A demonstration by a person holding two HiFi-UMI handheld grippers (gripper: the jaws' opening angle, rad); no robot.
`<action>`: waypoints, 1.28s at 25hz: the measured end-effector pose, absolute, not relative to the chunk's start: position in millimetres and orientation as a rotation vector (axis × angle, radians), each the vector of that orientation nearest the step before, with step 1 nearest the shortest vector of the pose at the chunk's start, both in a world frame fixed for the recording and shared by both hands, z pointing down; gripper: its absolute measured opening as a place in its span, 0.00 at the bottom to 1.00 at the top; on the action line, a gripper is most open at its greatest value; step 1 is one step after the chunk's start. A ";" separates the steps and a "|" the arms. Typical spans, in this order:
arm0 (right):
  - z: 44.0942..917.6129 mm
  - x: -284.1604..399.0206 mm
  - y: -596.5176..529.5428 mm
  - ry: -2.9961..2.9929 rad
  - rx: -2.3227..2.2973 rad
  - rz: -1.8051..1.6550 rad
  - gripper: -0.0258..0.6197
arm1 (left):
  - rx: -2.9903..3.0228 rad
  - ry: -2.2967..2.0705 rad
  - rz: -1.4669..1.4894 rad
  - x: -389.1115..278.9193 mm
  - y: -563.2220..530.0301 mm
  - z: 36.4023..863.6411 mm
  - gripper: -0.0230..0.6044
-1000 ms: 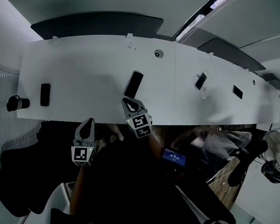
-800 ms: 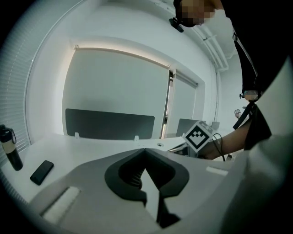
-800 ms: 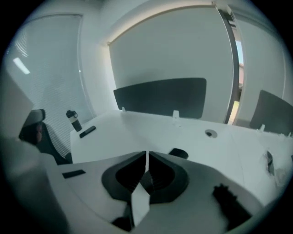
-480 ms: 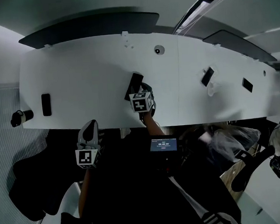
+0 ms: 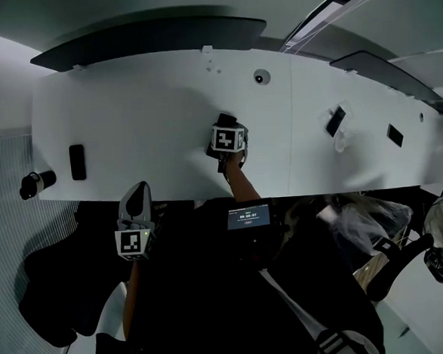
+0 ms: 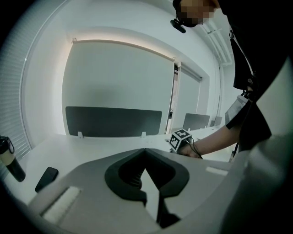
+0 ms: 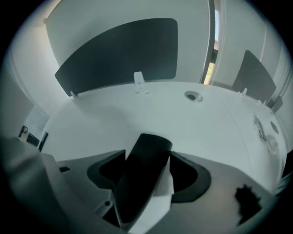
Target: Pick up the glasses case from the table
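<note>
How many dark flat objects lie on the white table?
4: a dark slab near the left end, the glasses case mid-table, a second slab and a third slab on the right section. Others may be hidden.

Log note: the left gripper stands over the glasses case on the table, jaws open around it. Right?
No, it is the right gripper: the right gripper view shows its jaws, which have just been opening, around the glasses case on the table.

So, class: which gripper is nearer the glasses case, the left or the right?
Right. The right gripper has the glasses case between its jaws, which have just been opening. The left gripper hangs by the table's near edge, well apart.
</note>
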State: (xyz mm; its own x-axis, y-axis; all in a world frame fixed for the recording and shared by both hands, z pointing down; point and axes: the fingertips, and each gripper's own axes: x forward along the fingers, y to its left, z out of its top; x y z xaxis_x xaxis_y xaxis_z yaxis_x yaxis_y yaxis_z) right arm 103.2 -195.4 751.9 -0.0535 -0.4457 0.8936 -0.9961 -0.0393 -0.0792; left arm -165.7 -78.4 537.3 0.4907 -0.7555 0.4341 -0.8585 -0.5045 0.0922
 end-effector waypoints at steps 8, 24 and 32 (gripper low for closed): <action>770.6 99.7 -200.3 -1.506 1.615 1.196 0.51 | 2.406 -1.394 0.501 -187.5 -86.0 544.8 0.05; 773.6 106.0 -192.5 -1.433 1.586 1.239 0.52 | 2.399 -1.361 0.463 -178.7 -103.0 547.8 0.05; 769.4 108.7 -189.0 -1.471 1.514 1.250 0.51 | 2.380 -1.371 0.431 -177.3 -106.0 546.8 0.05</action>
State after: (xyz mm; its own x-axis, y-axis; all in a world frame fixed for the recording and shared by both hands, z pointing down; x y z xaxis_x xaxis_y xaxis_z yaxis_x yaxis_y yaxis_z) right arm 108.7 -189.0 769.4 -0.0978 -0.3322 0.9381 -0.9794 -0.1350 -0.1499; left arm -177.3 -106.0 546.8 0.4829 -0.7622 0.4312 -0.8718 -0.4647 0.1549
